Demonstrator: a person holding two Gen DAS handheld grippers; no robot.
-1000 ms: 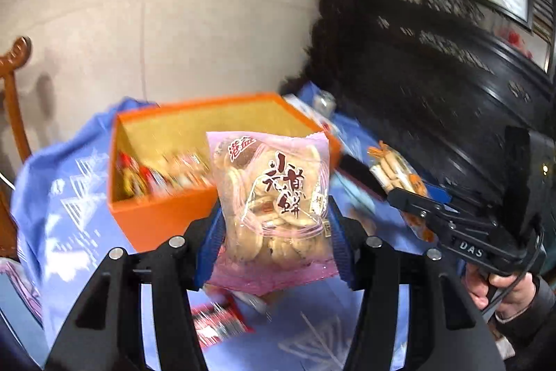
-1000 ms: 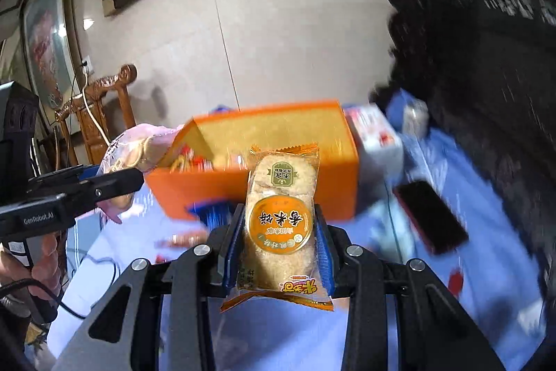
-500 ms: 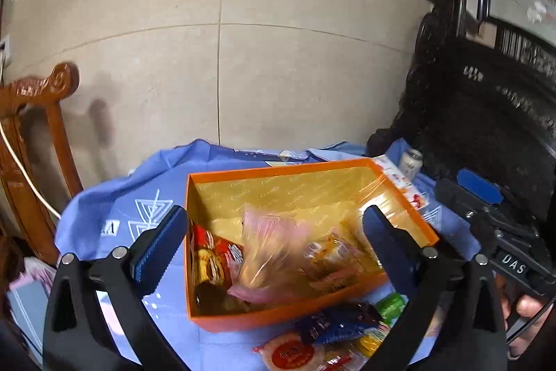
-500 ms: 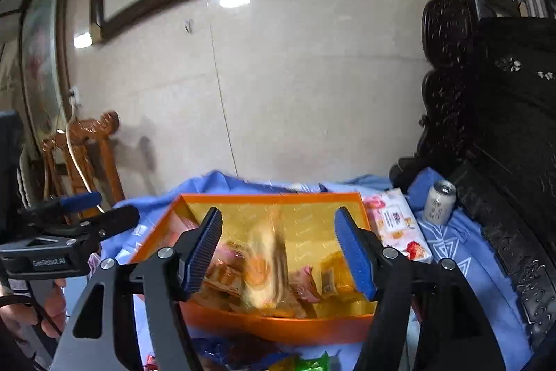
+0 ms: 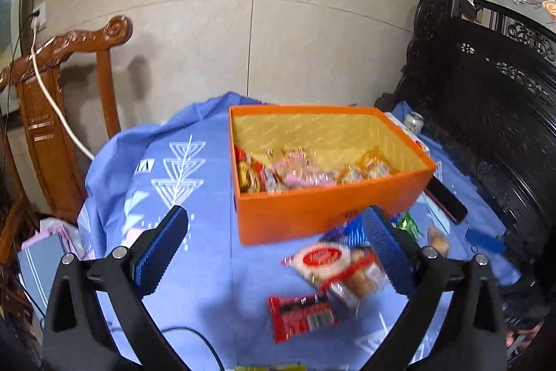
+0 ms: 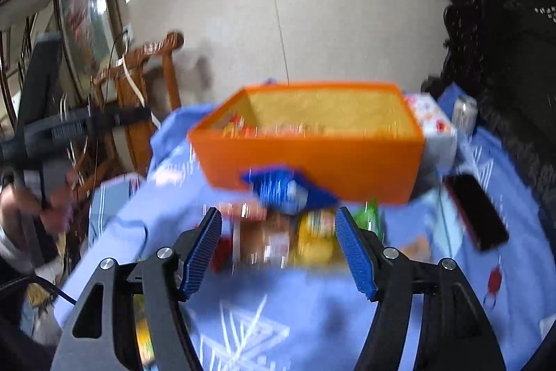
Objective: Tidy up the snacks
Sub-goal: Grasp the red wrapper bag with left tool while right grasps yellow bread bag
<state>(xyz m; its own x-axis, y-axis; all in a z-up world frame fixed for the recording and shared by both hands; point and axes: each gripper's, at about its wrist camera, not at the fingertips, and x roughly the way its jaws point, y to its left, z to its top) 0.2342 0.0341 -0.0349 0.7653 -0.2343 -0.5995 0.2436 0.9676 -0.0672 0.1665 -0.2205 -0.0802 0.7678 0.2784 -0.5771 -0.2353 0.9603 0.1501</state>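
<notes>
1. The left gripper (image 5: 276,252) hangs spread wide and empty, with the orange box (image 5: 326,207) of snacks just ahead of its fingers.
2. The right gripper (image 6: 281,244) is spread too, holding nothing; blurred loose snack packets (image 6: 299,232) lie between its fingers on the blue cloth (image 6: 312,319).

A table draped in a blue patterned cloth (image 5: 180,197) is seen, on which an orange box (image 5: 326,207) at frame centre, loose snack packets (image 5: 326,263) below it, a dark phone (image 5: 446,197) and a can (image 5: 413,120) at right are laid.
</notes>
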